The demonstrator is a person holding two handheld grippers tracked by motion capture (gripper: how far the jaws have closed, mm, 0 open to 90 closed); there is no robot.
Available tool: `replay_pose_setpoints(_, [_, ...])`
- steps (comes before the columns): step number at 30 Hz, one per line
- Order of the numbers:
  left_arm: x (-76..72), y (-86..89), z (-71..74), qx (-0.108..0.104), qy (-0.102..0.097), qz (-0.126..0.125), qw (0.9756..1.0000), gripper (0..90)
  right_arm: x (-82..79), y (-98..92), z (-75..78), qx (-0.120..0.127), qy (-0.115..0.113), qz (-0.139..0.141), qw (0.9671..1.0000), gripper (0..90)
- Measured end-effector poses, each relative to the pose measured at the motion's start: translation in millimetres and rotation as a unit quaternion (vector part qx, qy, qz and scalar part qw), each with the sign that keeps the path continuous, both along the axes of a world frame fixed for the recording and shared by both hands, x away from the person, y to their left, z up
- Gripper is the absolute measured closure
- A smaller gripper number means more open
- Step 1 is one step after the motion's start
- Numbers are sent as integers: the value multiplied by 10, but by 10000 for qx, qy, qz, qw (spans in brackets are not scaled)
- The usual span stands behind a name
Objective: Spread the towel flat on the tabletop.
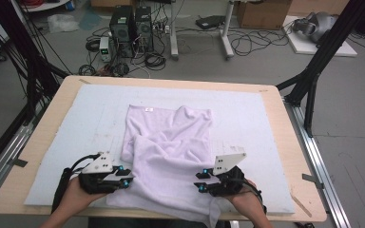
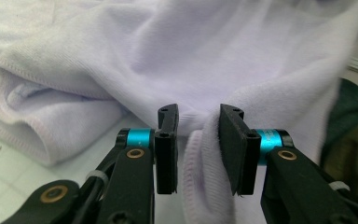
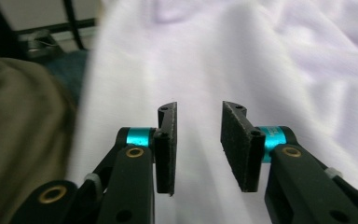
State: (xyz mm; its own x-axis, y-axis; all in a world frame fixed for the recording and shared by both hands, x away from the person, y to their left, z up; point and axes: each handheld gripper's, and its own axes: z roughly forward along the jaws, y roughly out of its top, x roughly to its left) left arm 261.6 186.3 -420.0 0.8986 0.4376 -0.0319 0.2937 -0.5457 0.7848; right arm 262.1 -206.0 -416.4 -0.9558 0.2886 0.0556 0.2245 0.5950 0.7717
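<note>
Left gripper [image 1: 124, 180] at near-left edge of crumpled pale lilac terry towel [image 1: 171, 156], held in person's left hand [image 1: 78, 194]. Jaws apart, fold of hemmed towel edge [image 2: 200, 154] between them, touching right pad, not pinched. Towel lies mid-table on white foam mat [image 1: 76, 128] over light wooden table [image 1: 294, 142], near corner drooping over front edge. Right gripper [image 1: 200, 182] over towel's near-right part, jaws apart, nothing between, blurred cloth beneath.
</note>
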Motion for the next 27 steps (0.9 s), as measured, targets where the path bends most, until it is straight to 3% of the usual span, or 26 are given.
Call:
replay_pose_setpoints(3, [116, -82, -69, -47, 199, -71, 9998, 669, 82, -44, -109, -174, 80, -99, 9998, 651])
replay_pose_setpoints(7, [165, -161, -138, 9, 332, -175, 9993, 663, 65, -53, -223, -353, 140, -78, 9992, 646])
replay_pose_setpoints(9, [149, -154, -142, -4, 426, -237, 9988, 753, 40, -36, -271, -400, 98, -77, 9991, 650])
replay_pose_setpoints(10, [131, -150, -144, 65, 383, -232, 9990, 798, 34, -39, -276, -375, 104, -77, 9992, 656])
replay_pose_setpoints(12, [77, -132, -147, 113, 375, -126, 9992, 858, 31, -41, -276, -354, 137, -80, 9992, 724])
replay_pose_setpoints(15, [-29, -57, -127, 161, 332, -41, 9993, 870, 10, -16, -271, -374, 165, 105, 9991, 856])
replay_pose_setpoints(23, [-441, 169, -11, 146, 226, -30, 9996, 873, -101, 94, -255, -364, 207, 408, 9983, 868])
replay_pose_setpoints(27, [-606, 231, 46, 87, 294, -78, 9995, 873, -204, 160, -223, -304, 208, 612, 9974, 870])
